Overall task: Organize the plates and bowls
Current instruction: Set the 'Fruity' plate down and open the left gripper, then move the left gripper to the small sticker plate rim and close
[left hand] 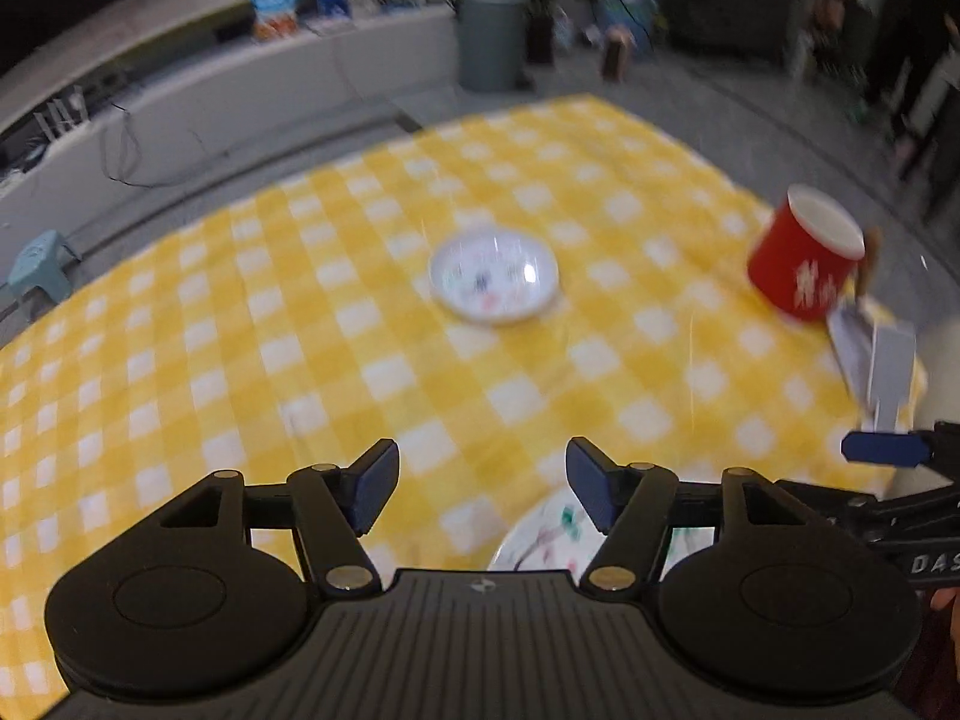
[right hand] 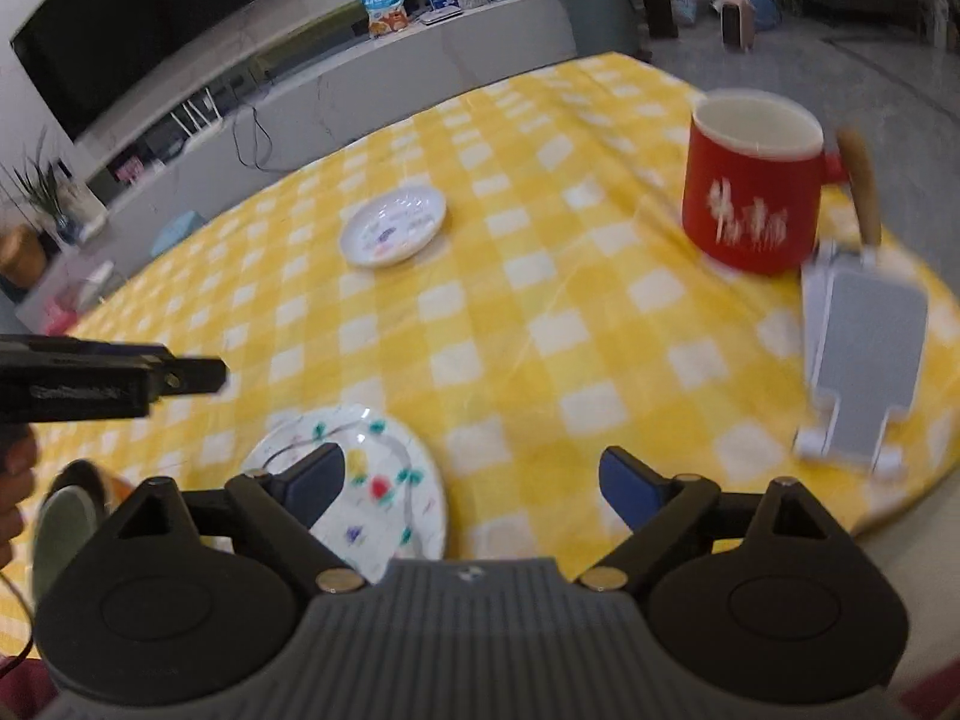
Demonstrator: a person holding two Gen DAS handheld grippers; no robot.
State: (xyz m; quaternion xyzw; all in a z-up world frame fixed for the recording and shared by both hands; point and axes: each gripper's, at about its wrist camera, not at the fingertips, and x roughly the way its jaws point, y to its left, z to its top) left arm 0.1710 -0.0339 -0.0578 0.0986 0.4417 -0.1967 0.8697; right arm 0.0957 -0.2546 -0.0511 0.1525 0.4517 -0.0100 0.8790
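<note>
Checked tablecloth bears a large patterned plate at the near edge and a small plate mid-table. Right gripper spread wide, empty, above the large plate. Left gripper likewise spread, holding nothing.

Both handheld tools look alike: the left gripper and right gripper have black ribbed bodies, round black discs, brass-coloured pivot pins and blue fingertip pads
</note>
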